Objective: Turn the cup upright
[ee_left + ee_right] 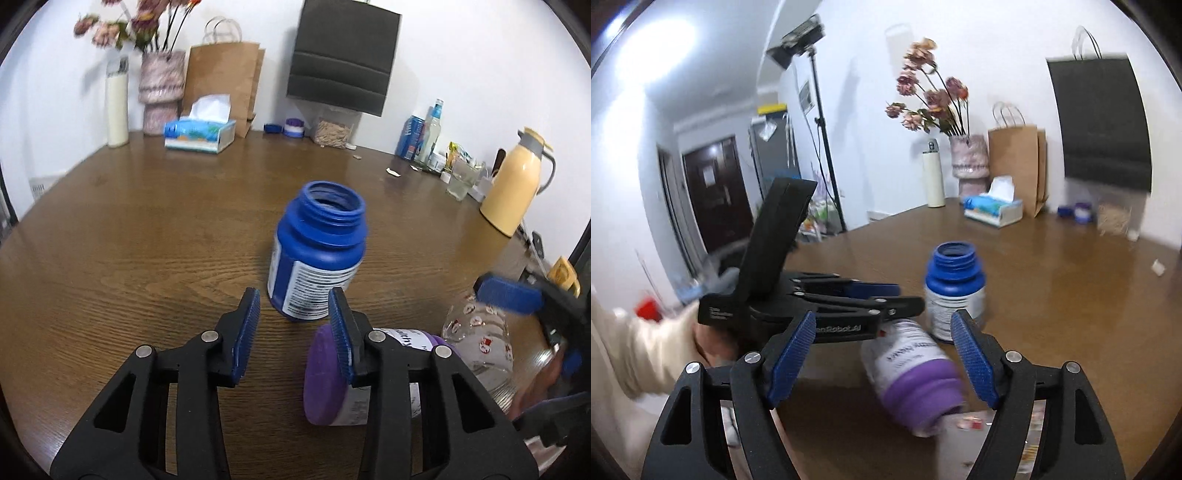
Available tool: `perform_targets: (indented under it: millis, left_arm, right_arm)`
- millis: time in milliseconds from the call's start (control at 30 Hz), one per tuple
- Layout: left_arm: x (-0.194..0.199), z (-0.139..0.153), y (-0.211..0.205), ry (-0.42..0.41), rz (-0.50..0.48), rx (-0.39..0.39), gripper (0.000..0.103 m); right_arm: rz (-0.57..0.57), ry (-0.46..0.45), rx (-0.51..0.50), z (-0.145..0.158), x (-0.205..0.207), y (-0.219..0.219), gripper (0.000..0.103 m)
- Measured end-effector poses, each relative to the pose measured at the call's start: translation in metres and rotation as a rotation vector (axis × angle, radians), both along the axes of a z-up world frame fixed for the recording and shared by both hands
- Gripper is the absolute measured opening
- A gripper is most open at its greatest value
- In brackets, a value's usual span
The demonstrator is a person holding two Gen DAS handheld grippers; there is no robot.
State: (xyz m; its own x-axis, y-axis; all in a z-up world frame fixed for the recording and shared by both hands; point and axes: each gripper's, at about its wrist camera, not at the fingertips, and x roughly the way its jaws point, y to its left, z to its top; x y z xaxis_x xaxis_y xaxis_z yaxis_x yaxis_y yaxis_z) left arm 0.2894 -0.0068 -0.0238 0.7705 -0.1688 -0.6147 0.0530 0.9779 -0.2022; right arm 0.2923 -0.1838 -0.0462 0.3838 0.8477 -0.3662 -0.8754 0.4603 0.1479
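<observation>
Left gripper [291, 332] spread, empty, low over desk [147, 229] | right gripper [882, 354] spread, empty | glass cup [480, 343] on its side, desk's right edge, under right gripper | blue bottle [317, 251] upright, purple-capped bottle [912, 373] toppled beside cup | advice: pinch cup wall squarely, tip slowly, avoid bottles.

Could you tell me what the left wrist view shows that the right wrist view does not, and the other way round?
Only the left wrist view shows the yellow thermos jug, the drink bottles and can by the wall, and the patterned glass cup lying beside the right gripper.

Only the right wrist view shows the dark door, the light stand and the person's sleeve.

Both show the upright open blue bottle, the purple-capped bottle lying on its side, the tissue box, flower vase and brown paper bag.
</observation>
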Motion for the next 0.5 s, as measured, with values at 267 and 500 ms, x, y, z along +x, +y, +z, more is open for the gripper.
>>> perform_targets:
  millis: [267, 500]
  left_arm:
    - [-0.005, -0.001, 0.002, -0.010, -0.020, 0.011, 0.033]
    - [-0.007, -0.001, 0.002, 0.004, -0.054, 0.017, 0.033]
  right_arm:
    - [-0.046, -0.051, -0.035, -0.005, 0.007, 0.009, 0.080]
    - [-0.001, -0.071, -0.161, -0.018, -0.002, 0.013, 0.080]
